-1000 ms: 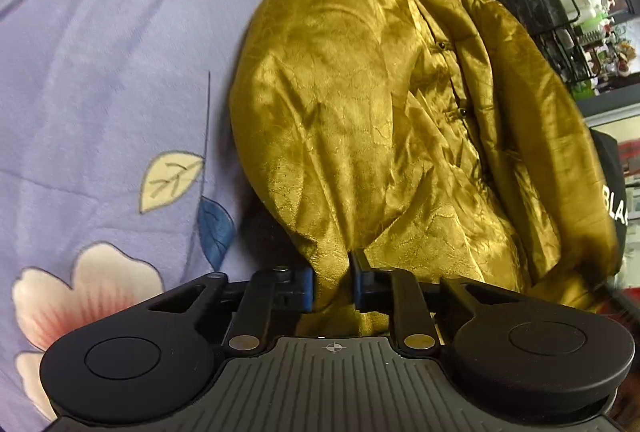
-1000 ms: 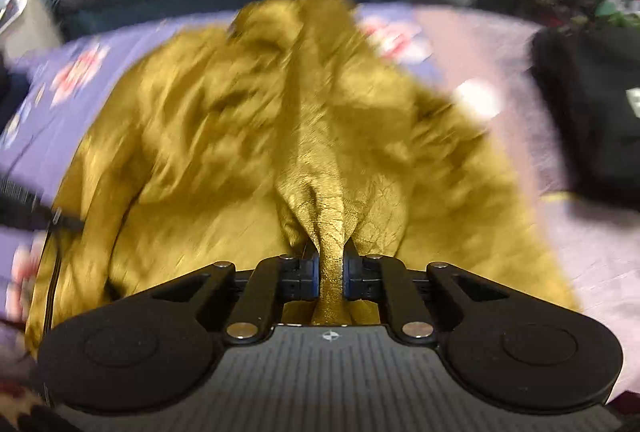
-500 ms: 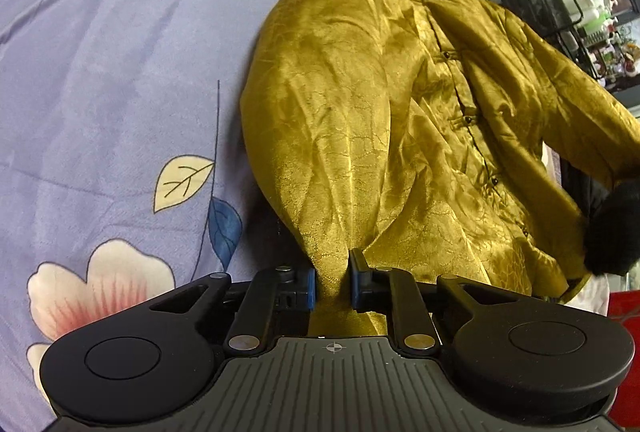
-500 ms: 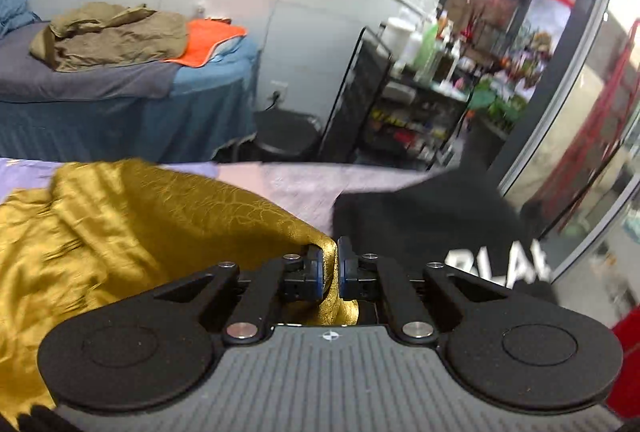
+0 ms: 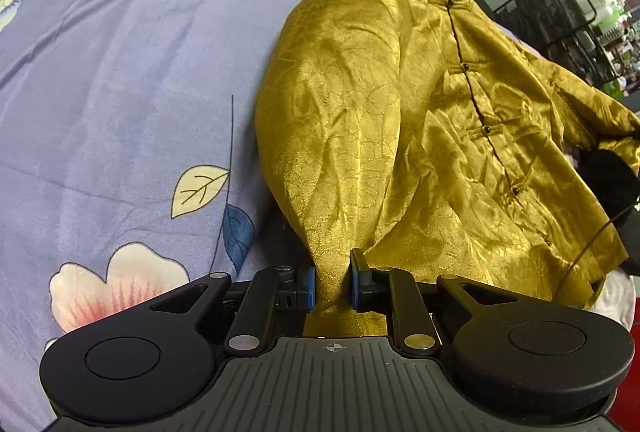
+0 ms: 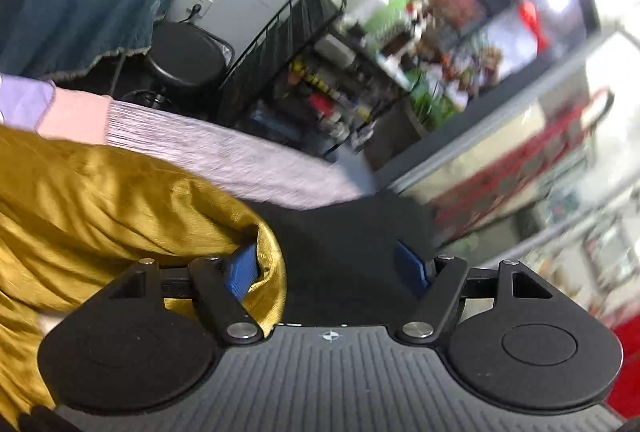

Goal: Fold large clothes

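Observation:
A gold satin jacket (image 5: 400,120) with a dark knot-button front lies spread on a lilac floral bedspread (image 5: 120,92). My left gripper (image 5: 332,284) is shut on a bunched corner of the jacket at its near edge. In the right wrist view my right gripper (image 6: 326,270) is open, jaws wide apart. A fold of the jacket (image 6: 120,200) lies against its left blue pad (image 6: 240,270) but is not clamped. A black garment (image 6: 340,244) lies under the open jaws.
A black wire rack (image 6: 288,44) with cluttered shelves stands past the bed's far edge. A black round stool (image 6: 184,56) and a blue-covered bed (image 6: 80,0) are behind. A black cable (image 5: 600,232) crosses the jacket's right hem.
My right gripper has opened and let go of the jacket, and has swung right toward the room. The jacket now lies flatter and more spread. My left gripper keeps its hold.

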`<action>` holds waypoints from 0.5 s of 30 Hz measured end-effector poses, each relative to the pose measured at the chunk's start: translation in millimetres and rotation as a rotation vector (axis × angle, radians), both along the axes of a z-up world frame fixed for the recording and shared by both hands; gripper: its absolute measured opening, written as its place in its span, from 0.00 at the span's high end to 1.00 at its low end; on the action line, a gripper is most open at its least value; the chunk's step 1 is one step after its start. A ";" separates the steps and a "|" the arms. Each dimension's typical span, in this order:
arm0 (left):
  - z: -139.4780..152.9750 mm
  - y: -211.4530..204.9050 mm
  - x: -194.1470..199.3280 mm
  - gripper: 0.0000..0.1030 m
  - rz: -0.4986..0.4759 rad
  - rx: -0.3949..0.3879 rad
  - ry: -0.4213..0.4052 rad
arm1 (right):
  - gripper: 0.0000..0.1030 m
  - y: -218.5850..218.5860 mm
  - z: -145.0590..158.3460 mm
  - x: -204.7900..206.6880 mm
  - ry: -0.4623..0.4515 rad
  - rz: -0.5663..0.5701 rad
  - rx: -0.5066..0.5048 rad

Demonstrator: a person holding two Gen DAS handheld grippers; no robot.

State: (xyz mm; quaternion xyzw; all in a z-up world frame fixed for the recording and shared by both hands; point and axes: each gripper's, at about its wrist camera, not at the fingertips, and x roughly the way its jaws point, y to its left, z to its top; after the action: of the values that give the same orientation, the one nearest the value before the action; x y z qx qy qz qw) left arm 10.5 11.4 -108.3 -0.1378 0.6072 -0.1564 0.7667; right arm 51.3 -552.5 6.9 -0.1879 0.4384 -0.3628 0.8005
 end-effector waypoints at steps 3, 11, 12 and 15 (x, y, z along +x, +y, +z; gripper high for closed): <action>-0.8 -1.1 -1.1 0.45 0.010 0.015 -0.003 | 0.11 25.4 3.7 -21.7 -0.162 -0.035 0.138; 31.6 5.0 19.1 0.56 0.049 0.061 -0.125 | 0.02 101.8 33.0 -129.3 -0.439 0.116 0.538; 39.8 8.7 25.8 0.57 0.058 0.070 -0.157 | 0.02 106.7 33.0 -142.0 -0.438 0.122 0.553; 65.3 27.9 56.8 0.57 0.116 0.078 -0.232 | 0.02 112.2 34.7 -166.9 -0.441 0.091 0.589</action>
State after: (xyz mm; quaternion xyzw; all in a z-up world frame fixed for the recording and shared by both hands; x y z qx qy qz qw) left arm 67.3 39.4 -43.0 -0.1239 0.5110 -0.1028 0.8444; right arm -115.6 -440.3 41.6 0.1139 0.3319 -0.2169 0.9109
